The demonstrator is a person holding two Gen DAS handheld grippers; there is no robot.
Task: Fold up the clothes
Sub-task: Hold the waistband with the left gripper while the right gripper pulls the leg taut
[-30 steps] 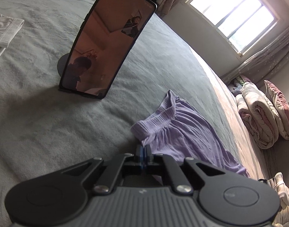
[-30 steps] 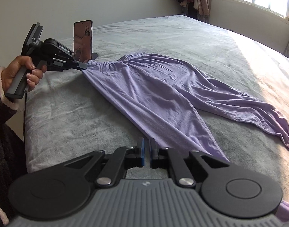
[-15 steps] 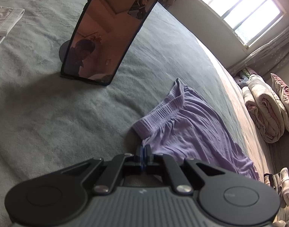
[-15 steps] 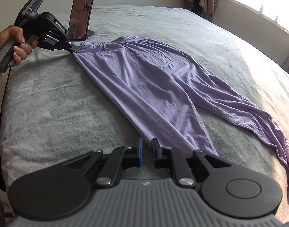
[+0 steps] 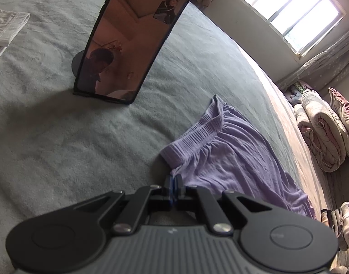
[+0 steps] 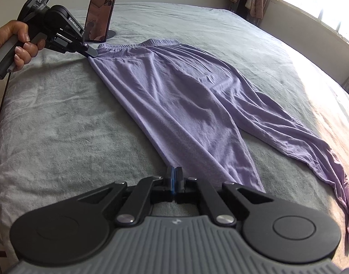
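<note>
The lilac trousers (image 6: 174,100) lie spread on the grey bedcover (image 6: 55,123), running from the elastic waistband at the upper left of the right wrist view down to the leg hems at the lower right. One leg ends just ahead of the camera at lower centre; the other trails off to the right edge of the frame, where its end hangs over the side of the bed. The cloth is creased but mostly flat.

The left gripper (image 6: 92,53) is clenched on the near corner of the waistband, and in its own view its jaws are pressed together on the bunched purple cloth at centre bottom. A hand (image 6: 17,43) at the left edge of the right wrist view holds its handle.

The right gripper (image 6: 174,178) has its jaws pinched tight at the hem corner of the near leg, with the cloth edge meeting the fingertips.

Just behind the waistband, at upper left, a phone (image 5: 133,41) stands upright on a round stand. In the left wrist view, folded pale laundry (image 5: 5,29) lies at the far left and rolled bedding (image 5: 320,132) sits at the right under a bright window (image 5: 288,11).
</note>
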